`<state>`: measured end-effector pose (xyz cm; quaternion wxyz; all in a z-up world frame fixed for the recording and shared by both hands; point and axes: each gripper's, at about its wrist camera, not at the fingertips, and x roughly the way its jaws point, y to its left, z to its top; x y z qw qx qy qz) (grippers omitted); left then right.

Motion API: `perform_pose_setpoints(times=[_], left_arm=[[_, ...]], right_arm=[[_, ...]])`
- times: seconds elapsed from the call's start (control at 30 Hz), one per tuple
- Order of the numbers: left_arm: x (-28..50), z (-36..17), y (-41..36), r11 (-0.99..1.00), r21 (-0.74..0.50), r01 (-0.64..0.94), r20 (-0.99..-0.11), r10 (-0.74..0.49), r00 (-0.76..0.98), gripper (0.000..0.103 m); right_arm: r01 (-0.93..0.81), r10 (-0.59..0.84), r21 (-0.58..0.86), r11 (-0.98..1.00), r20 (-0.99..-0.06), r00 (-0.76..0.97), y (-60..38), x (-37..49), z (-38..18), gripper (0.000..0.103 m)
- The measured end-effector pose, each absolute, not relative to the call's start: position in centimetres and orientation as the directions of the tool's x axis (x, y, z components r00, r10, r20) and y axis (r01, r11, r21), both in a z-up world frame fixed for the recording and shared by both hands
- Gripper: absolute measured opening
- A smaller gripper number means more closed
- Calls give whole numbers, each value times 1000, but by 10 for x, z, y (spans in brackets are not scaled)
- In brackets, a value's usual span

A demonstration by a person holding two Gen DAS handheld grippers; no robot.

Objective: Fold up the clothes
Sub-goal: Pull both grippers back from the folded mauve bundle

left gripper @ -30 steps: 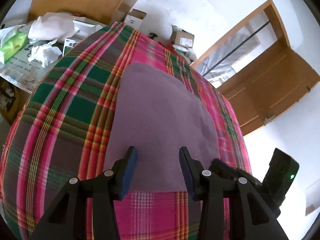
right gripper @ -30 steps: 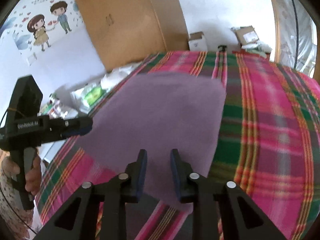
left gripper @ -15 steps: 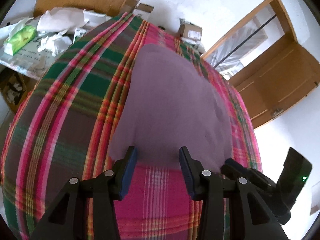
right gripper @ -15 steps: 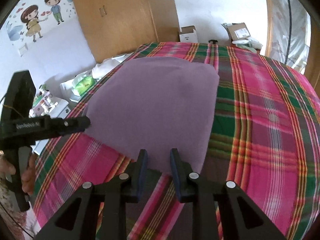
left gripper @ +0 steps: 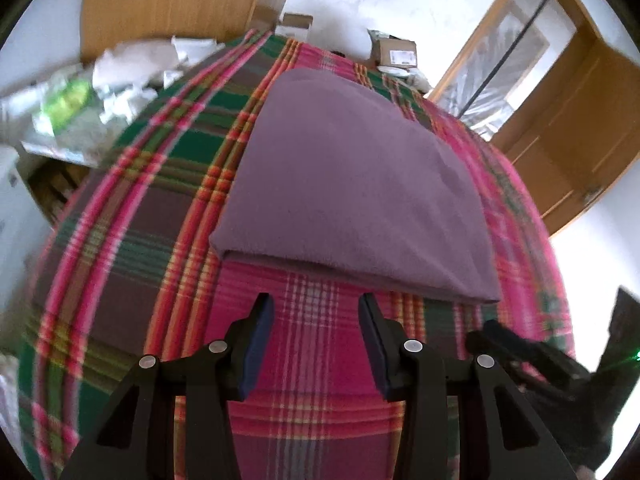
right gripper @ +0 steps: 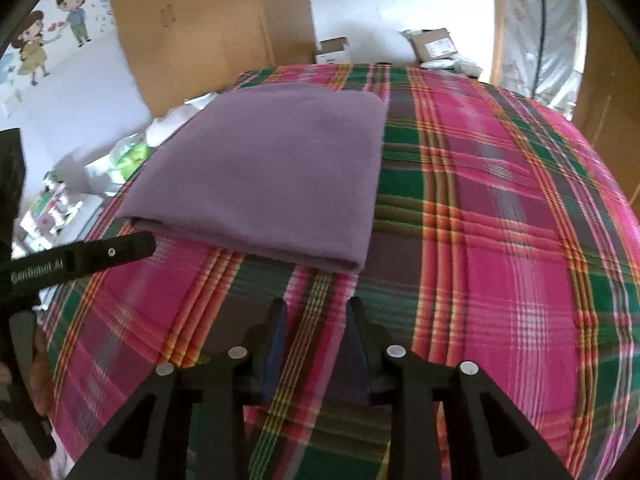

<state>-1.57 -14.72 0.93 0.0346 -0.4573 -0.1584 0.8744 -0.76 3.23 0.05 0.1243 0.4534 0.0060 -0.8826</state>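
We hold the left claw (left gripper: 316, 312) and right claw (right gripper: 316, 316) spread and empty, with the folded purple cloth (left gripper: 356, 184) flat on the bed (right gripper: 500, 220) just ahead. Risk: regrasping one layer only would undo the fold.

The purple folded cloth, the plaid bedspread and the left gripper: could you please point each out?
purple folded cloth (left gripper: 352, 184), left wrist view, middle of its top layer.
plaid bedspread (right gripper: 500, 240), right wrist view, bare pink part.
left gripper (left gripper: 316, 344), left wrist view, midway between its fingertips.
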Motion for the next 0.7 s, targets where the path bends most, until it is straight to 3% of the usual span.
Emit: perform_pose_setpoints(times=[0.07, 0.13, 0.37, 0.53, 0.7], left_arm=[[-15, 7, -142, -957, -277, 85, -794, 179, -581, 46], [-16, 5, -138, -966, -246, 84, -797, 153, -585, 46], [-19, 3, -133, -983, -161, 93, -785, 71, -615, 46], [-23, 3, -133, -982, -150, 117, -772, 42, -635, 46], [-25, 0, -118, -993, -36, 114, -768, -45, -639, 48]], right_arm=[[208, -170, 59, -976, -803, -571, 29, -7, 0, 40], [192, -125, 13, -981, -803, -583, 25, -7, -2, 53], [169, -88, -18, -986, -796, -599, 25, -13, -3, 57], [152, -77, -21, -988, -788, -611, 27, -18, -4, 66], [146, -71, -23, -989, -788, -611, 30, -22, -5, 71]])
